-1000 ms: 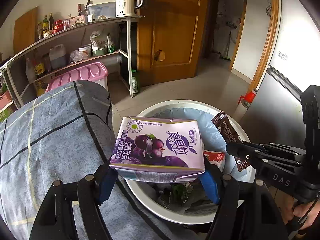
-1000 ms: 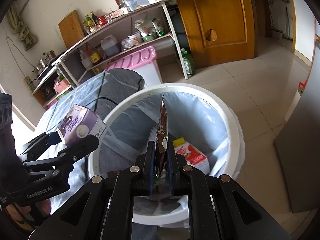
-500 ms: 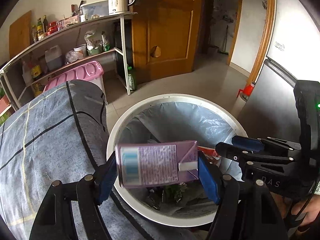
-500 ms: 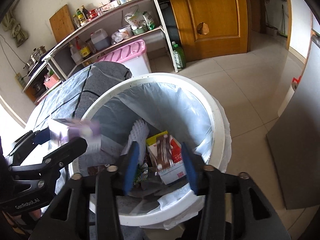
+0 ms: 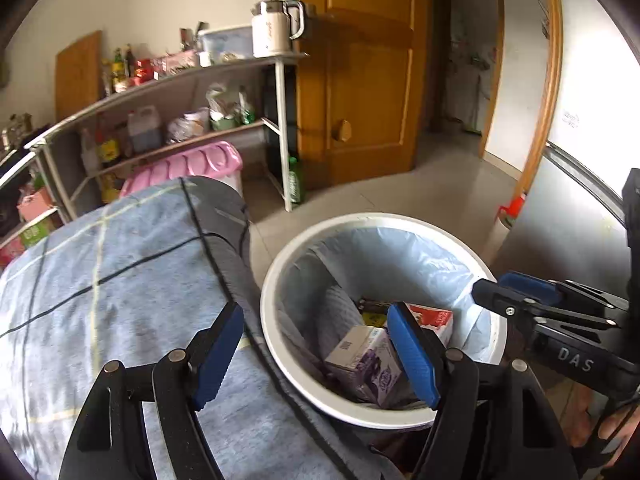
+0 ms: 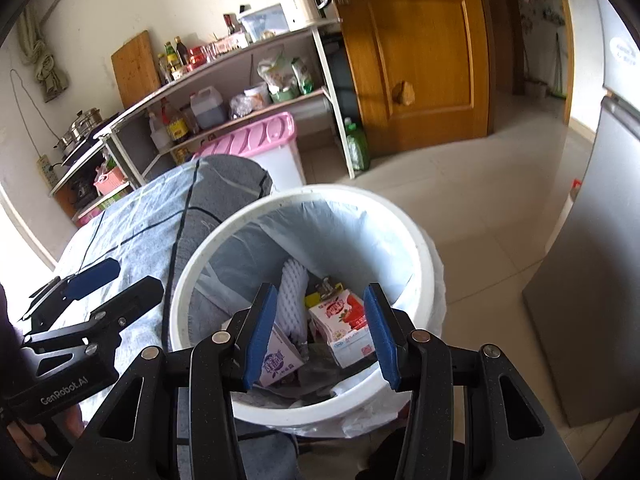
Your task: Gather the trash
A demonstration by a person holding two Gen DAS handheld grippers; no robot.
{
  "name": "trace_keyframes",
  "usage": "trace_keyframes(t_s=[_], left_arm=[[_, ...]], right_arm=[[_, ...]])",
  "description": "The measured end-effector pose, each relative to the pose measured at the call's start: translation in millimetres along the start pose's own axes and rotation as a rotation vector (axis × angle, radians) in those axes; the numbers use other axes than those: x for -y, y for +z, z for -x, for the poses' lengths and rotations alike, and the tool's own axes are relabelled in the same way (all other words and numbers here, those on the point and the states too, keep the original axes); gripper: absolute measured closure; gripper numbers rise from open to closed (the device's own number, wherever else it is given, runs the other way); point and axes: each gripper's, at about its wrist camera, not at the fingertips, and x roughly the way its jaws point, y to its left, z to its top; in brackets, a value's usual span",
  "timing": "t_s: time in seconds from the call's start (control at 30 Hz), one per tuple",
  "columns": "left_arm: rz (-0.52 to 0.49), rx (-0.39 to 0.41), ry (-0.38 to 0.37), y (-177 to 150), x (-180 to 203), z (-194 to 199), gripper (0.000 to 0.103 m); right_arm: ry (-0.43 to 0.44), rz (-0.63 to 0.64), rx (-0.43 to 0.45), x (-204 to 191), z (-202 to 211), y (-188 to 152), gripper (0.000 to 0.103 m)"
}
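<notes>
Left gripper (image 5: 316,354): jaws spread wide, nothing between the blue pads (image 5: 218,354), hovering over the near-left rim of the bin, half over the blue plaid cloth (image 5: 120,280). Also seen from the right wrist view at lower left (image 6: 94,280), released.

Right gripper (image 6: 320,334): jaws apart, empty, poised above the near rim of the white bin (image 6: 422,264). In the left view, off to the right (image 5: 508,288), fingertips at the bin's right edge.

Inside the bin, on the blue-tinted liner (image 5: 400,256):
- purple drink carton (image 5: 366,364), lying tilted near the front wall; partly behind the left pad in the right view (image 6: 280,358)
- red-and-white carton (image 6: 346,322), just beside the purple one, toward the middle
- white foam net sleeve (image 6: 294,302), leaning against the left wall
- dark scrap behind the cartons (image 5: 372,304), possibly a wrapper, too hidden to tell

Beyond: bin on the tiled floor (image 6: 480,184), up against the cloth-covered worktop. Pink-lidded box (image 6: 260,140) behind that, shelf rack (image 5: 180,80) with bottles, kettle (image 5: 276,30) on top, wooden door (image 6: 420,52) to the right.
</notes>
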Motion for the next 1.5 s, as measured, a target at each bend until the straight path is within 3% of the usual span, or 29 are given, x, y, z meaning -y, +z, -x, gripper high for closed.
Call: trace_keyframes(t_s=[0.23,0.67,1.5], left_arm=[[0.030,0.091,0.065,-12.3,-3.1,44.4,0.029],[0.086,0.169,0.130,-39.8,-4.1,98.0,0.029],[0.099,0.168,0.138,-46.8,-4.7,106.1,0.029]], right_arm=[[-0.008,0.036,0.072,-21.2,30.2,-14.5,0.056],[-0.040,0.079,0.174,-47.3,73.1,-39.3,0.056],[-0.023,0.069,0.190,-54.1,83.0,-47.3,0.056]])
